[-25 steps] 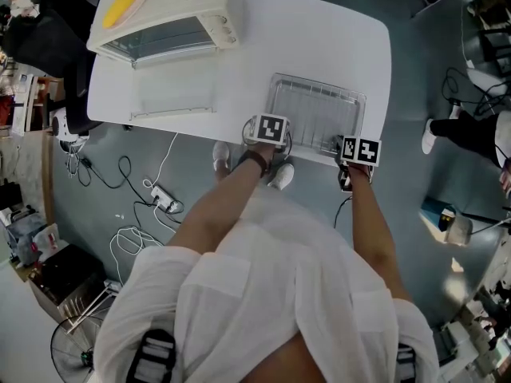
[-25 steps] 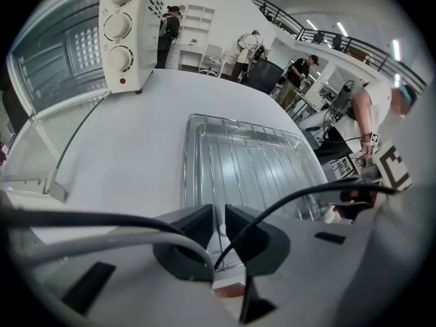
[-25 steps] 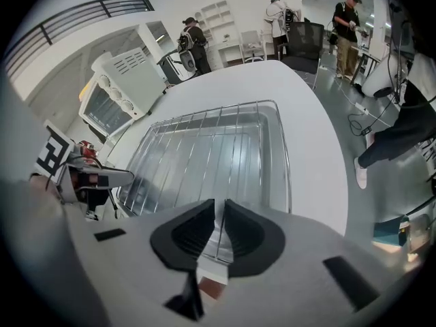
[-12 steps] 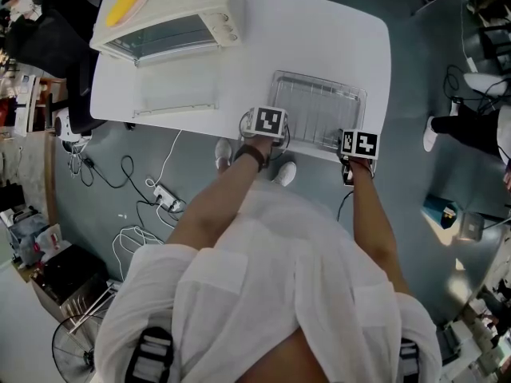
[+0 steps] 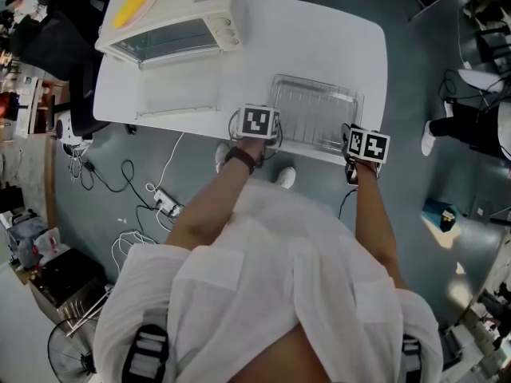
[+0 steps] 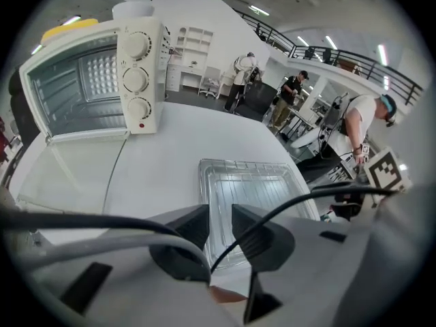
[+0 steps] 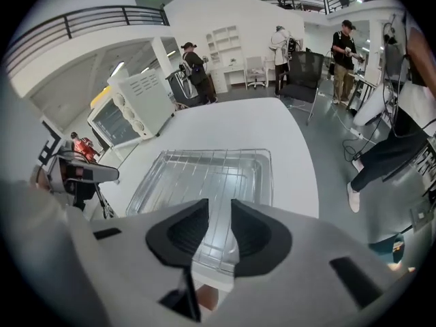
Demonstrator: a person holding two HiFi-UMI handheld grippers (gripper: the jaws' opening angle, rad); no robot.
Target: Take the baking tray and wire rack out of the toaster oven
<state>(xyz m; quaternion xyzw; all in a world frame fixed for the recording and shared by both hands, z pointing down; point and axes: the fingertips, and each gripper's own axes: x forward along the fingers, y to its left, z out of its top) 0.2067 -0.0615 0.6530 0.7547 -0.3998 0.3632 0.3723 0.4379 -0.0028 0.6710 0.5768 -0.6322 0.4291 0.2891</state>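
**A:** So where is the shallow silver metal baking tray (image 5: 319,80)?

**B:** Out on the white round-cornered table (image 5: 319,30), at its near edge, right in front of the person. The thin wire rack (image 5: 315,114) lies in it. Both sit well apart from the cream-coloured toaster oven (image 5: 172,10), which stands at the table's far left corner.

**A:** And the oven's glass door (image 5: 177,94)?

**B:** Dropped open, lying flat in front of the oven.

**A:** What about the left gripper (image 6: 218,216)?

**B:** It hangs over the tray's near left corner, pointing steeply down. Its jaws have just been opening and stand a moderate gap apart. Only the tray's edge shows through that gap, lower down, and neither pad presses on it.

**A:** The right gripper (image 7: 219,213)?

**B:** Much the same at the near right corner. Its jaws have just been opening too and are parted to a middling width. The rack's wires and the tray's rim show between them but are not gripped.

**A:** Anything else?

**B:** A yellow object (image 5: 132,2) rests on top of the oven, and white cables (image 5: 136,238) trail over the grey floor (image 5: 96,182) beside the table
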